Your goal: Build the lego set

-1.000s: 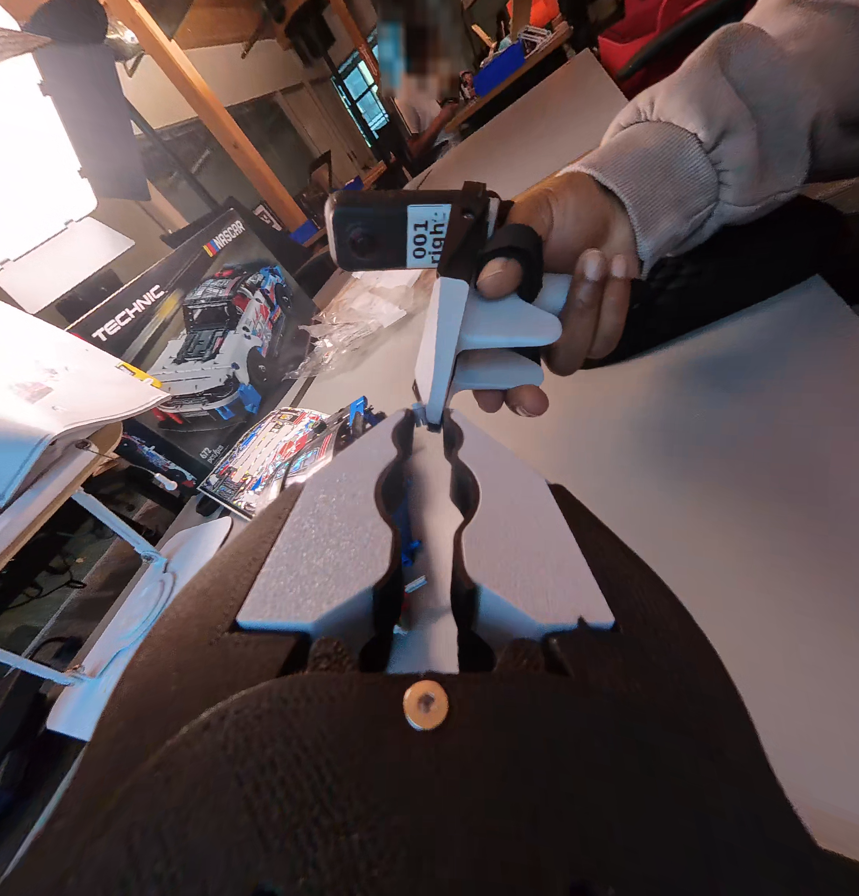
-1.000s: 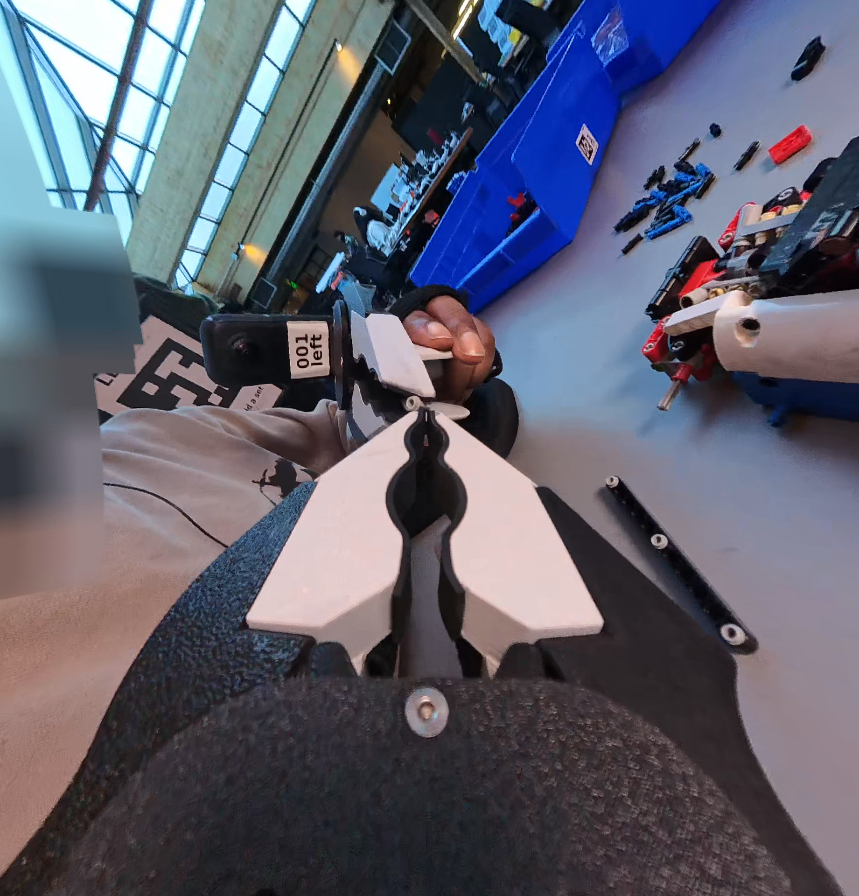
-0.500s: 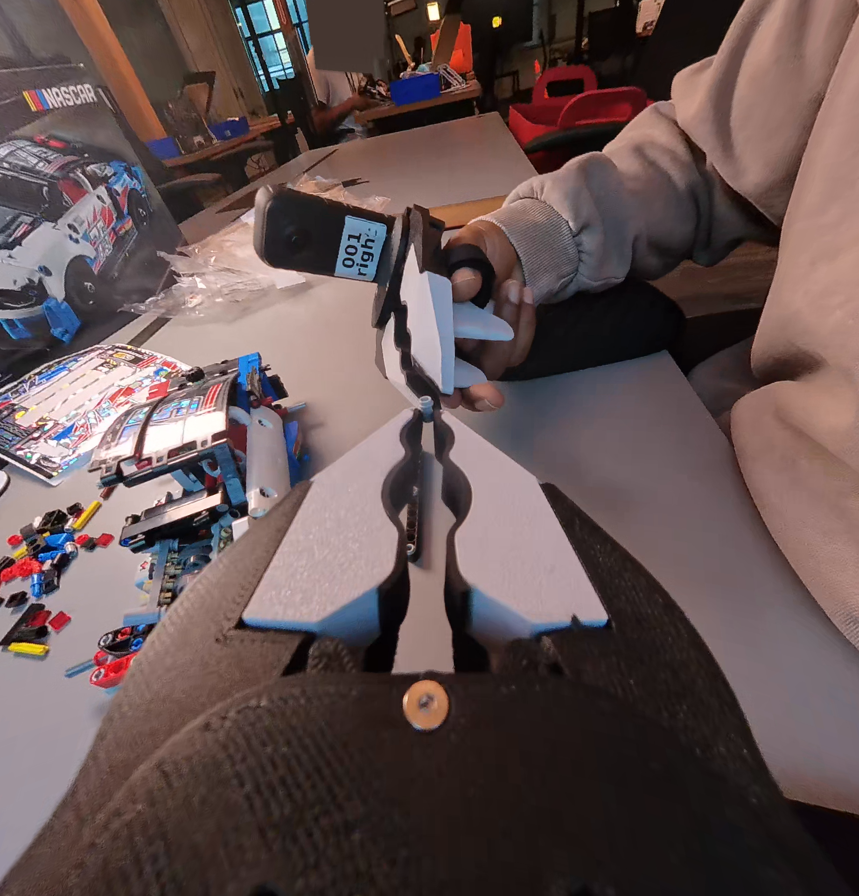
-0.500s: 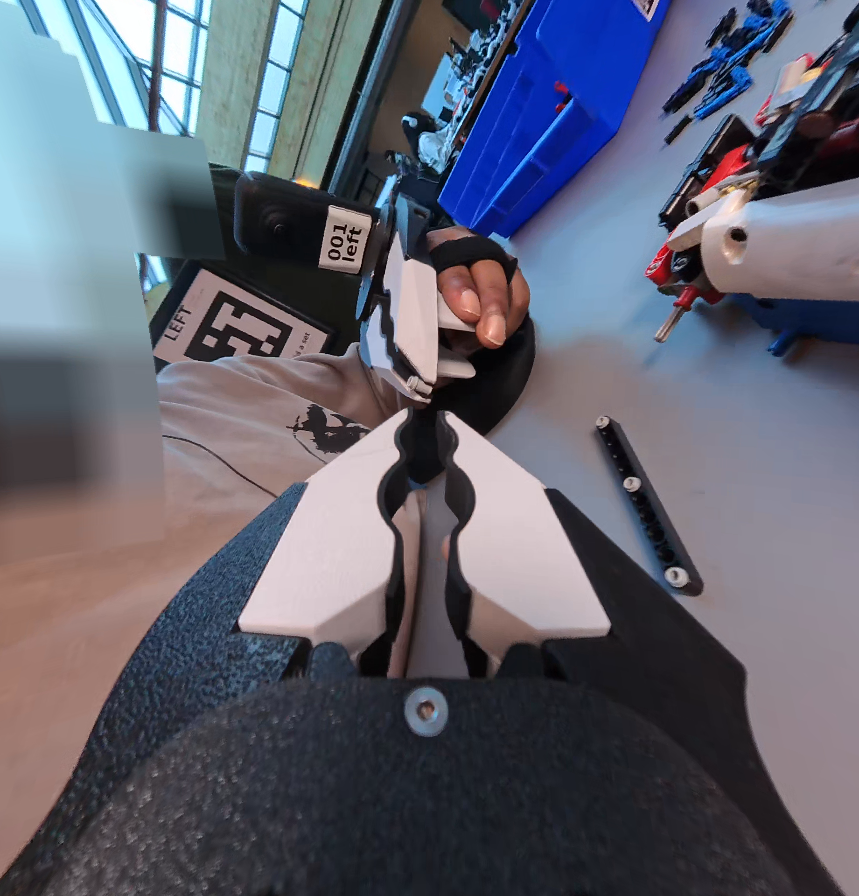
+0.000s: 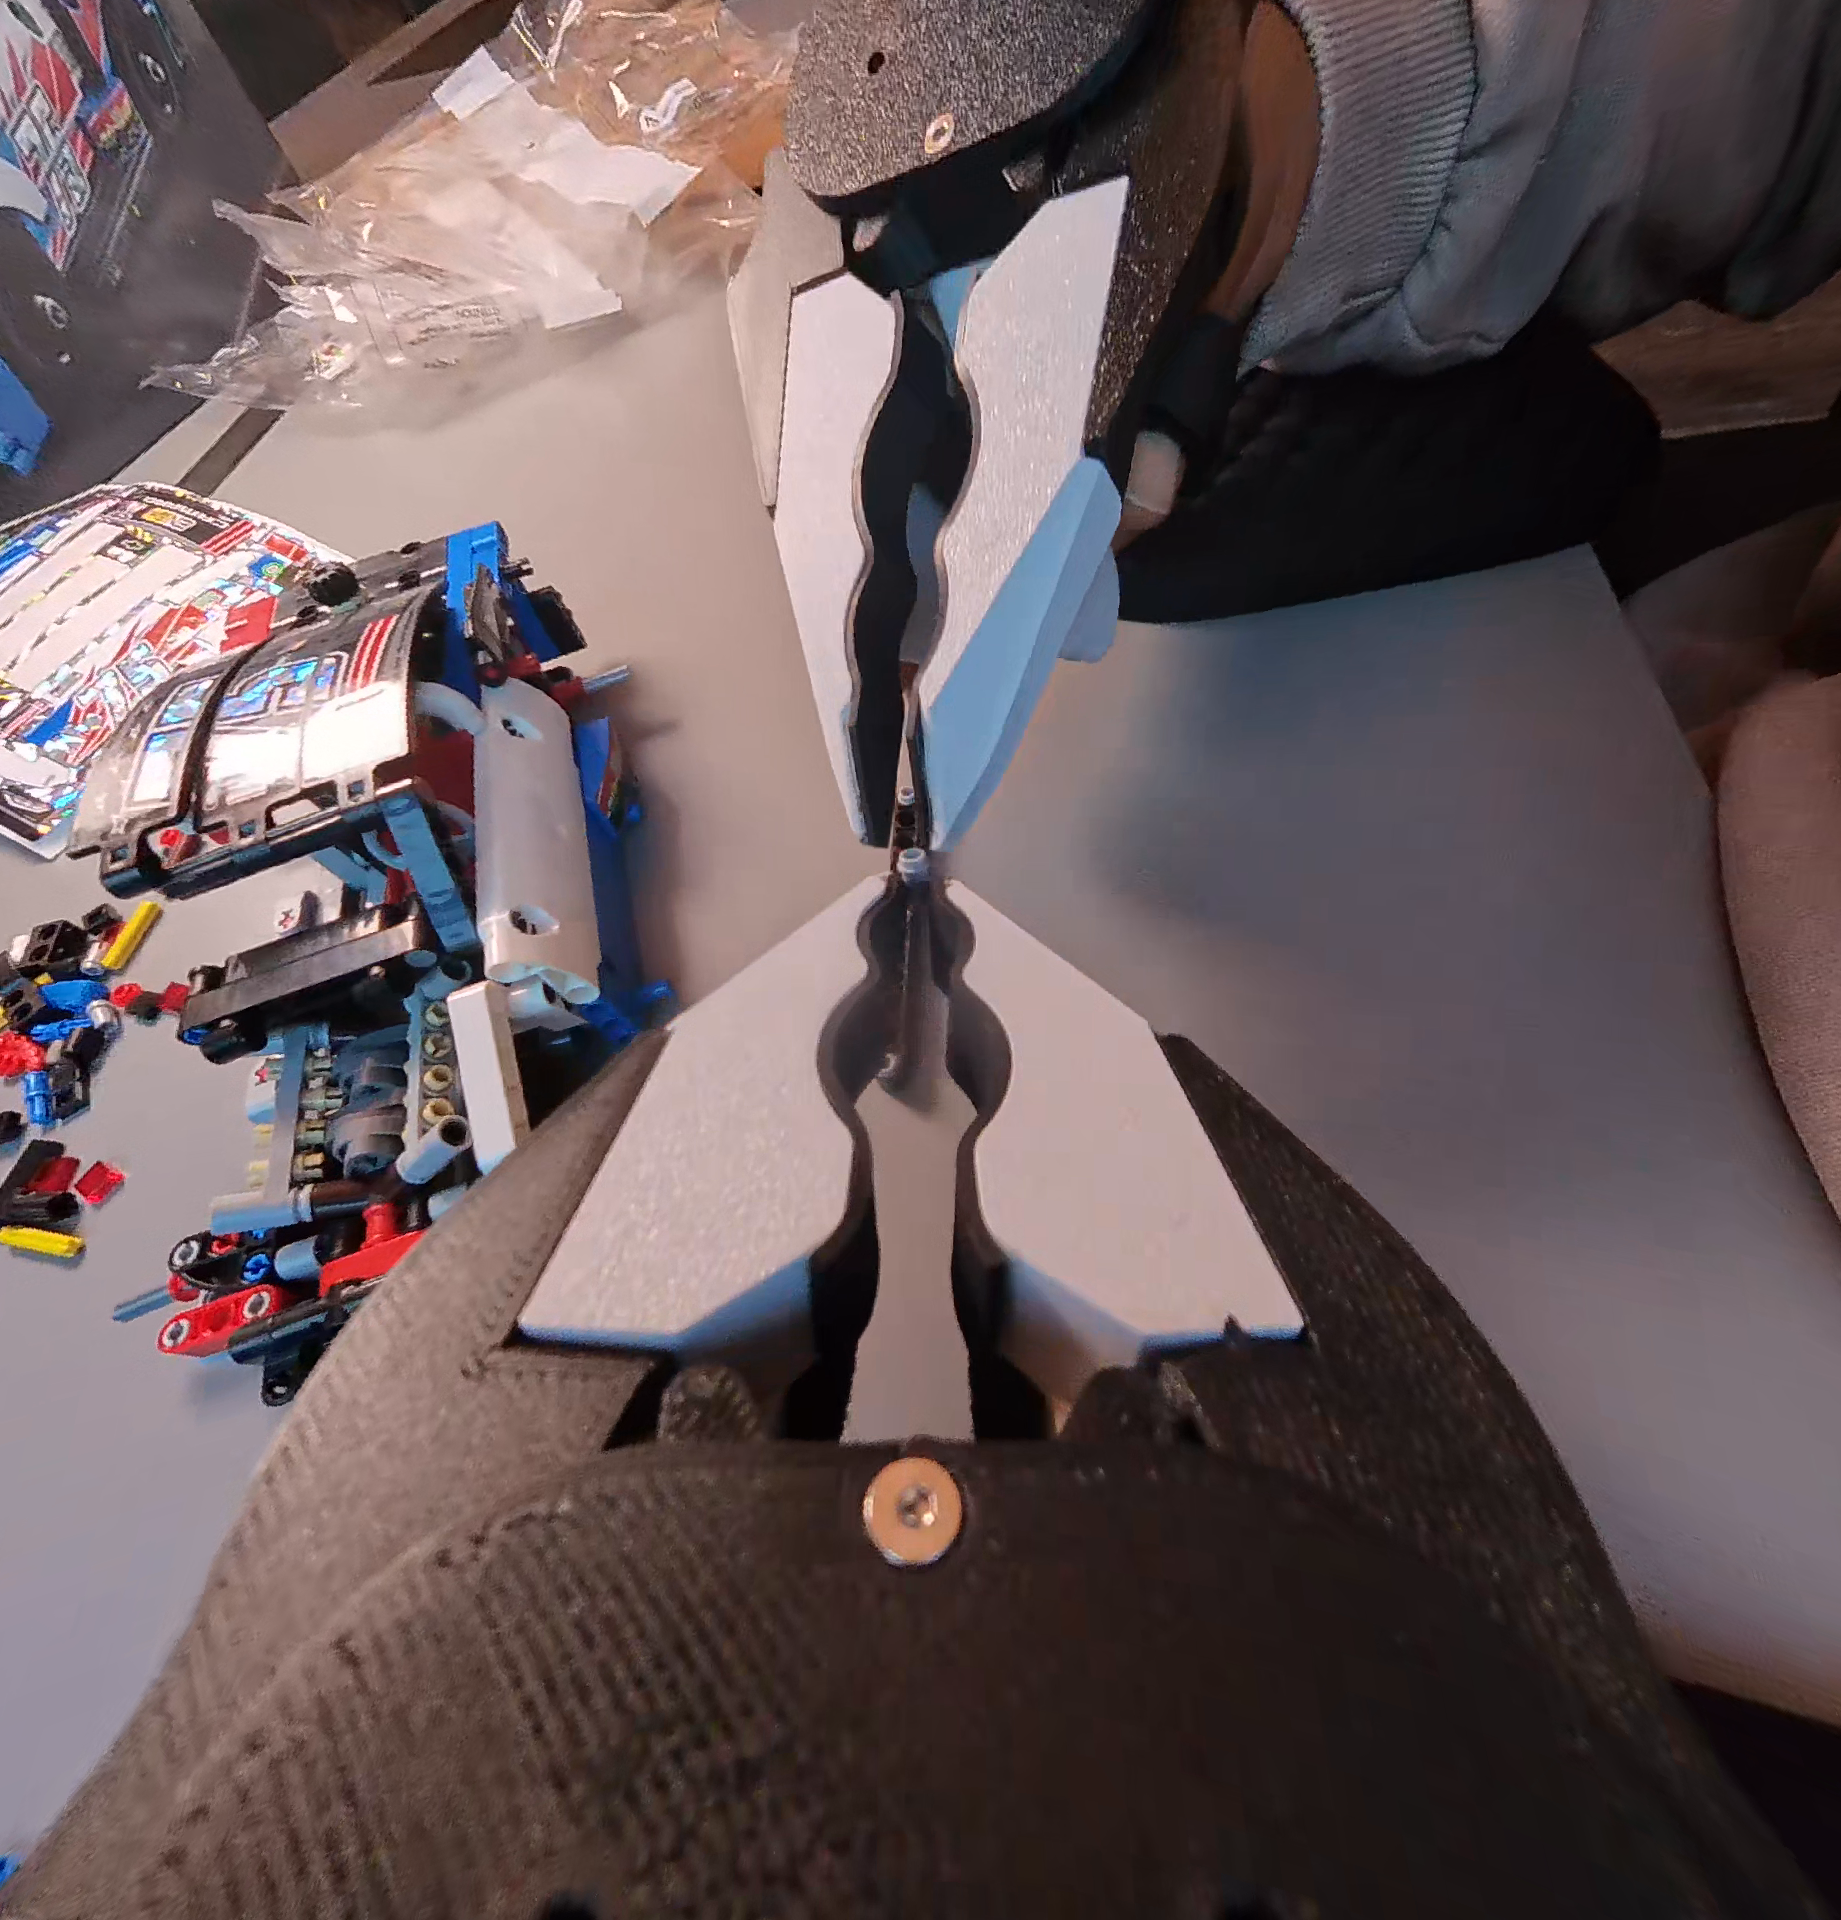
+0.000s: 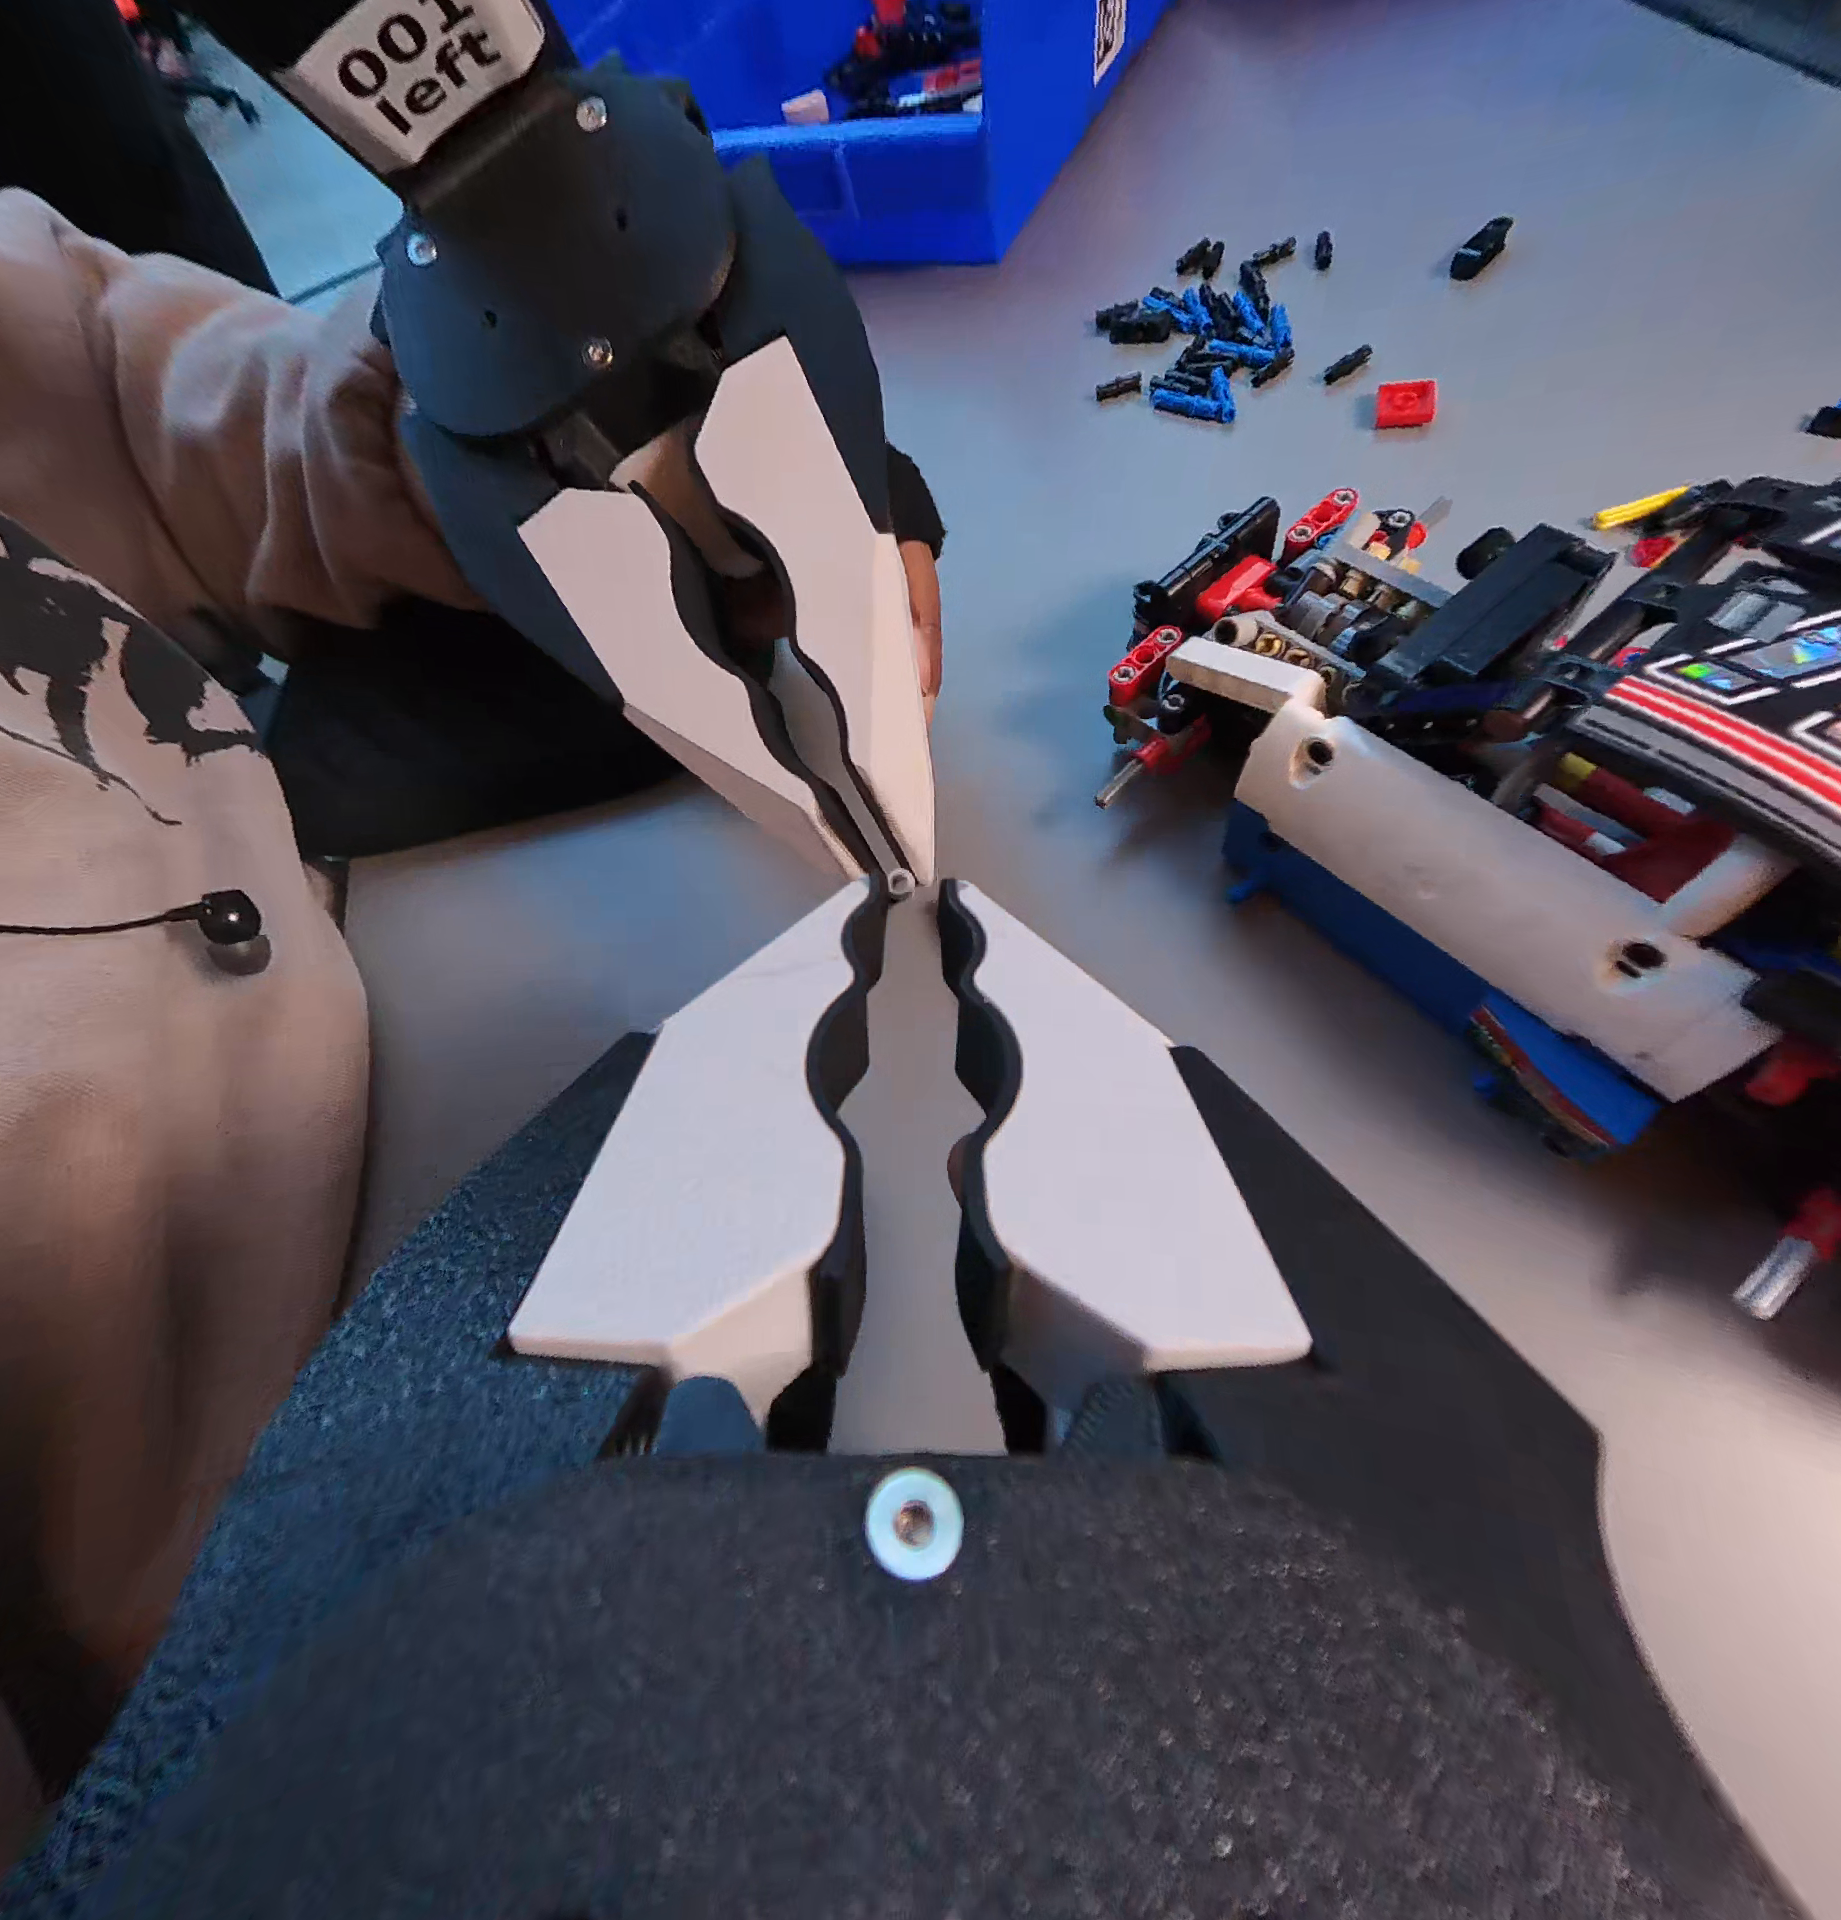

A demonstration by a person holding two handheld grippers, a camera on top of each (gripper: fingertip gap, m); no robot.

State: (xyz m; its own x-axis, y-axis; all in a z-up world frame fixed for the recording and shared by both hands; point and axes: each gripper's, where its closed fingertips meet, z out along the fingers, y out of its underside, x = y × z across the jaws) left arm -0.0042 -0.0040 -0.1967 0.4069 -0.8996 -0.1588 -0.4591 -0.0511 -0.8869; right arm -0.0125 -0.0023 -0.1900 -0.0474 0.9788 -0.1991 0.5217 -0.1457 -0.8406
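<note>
- Left gripper [image 5: 911,896], lower centre of the left wrist view: fingers pressed nearly together, clamped on a thin black beam [image 5: 908,987] that runs lengthwise between them.
- Small grey pin [image 5: 911,862] sticks out of the beam end, just past the left fingertips.
- Right gripper [image 6: 911,899], lower centre of the right wrist view: fingers a narrow gap apart, bare table visible between them, nothing clamped.
- The two grippers meet tip to tip mid-frame in both views. The grey pin sits at the right gripper's fingertips; can't tell if it touches them.
- In the right wrist view the left gripper comes down from the upper left, with the beam a dark sliver between its white fingers.
- Half-built lego car [image 5: 376,831] lies on the grey table [image 5: 1311,935], left of centre in the left wrist view and at the right edge in the right wrist view. It is apart from both grippers.
- Loose pieces [image 5: 43,1039] in red, blue, yellow and black are scattered at the left edge.
- A pile of black and blue pins [image 6: 1196,343] lies upper right in the right wrist view, near a blue bin [image 6: 895,156] at the top.
- Sticker sheet [image 5: 85,623] and set box [image 5: 64,208] are upper left, with clear plastic bags [image 5: 459,208] at top centre.
- Beige sweatshirt sleeve [image 6: 168,416] fills the left side of the right wrist view.
</note>
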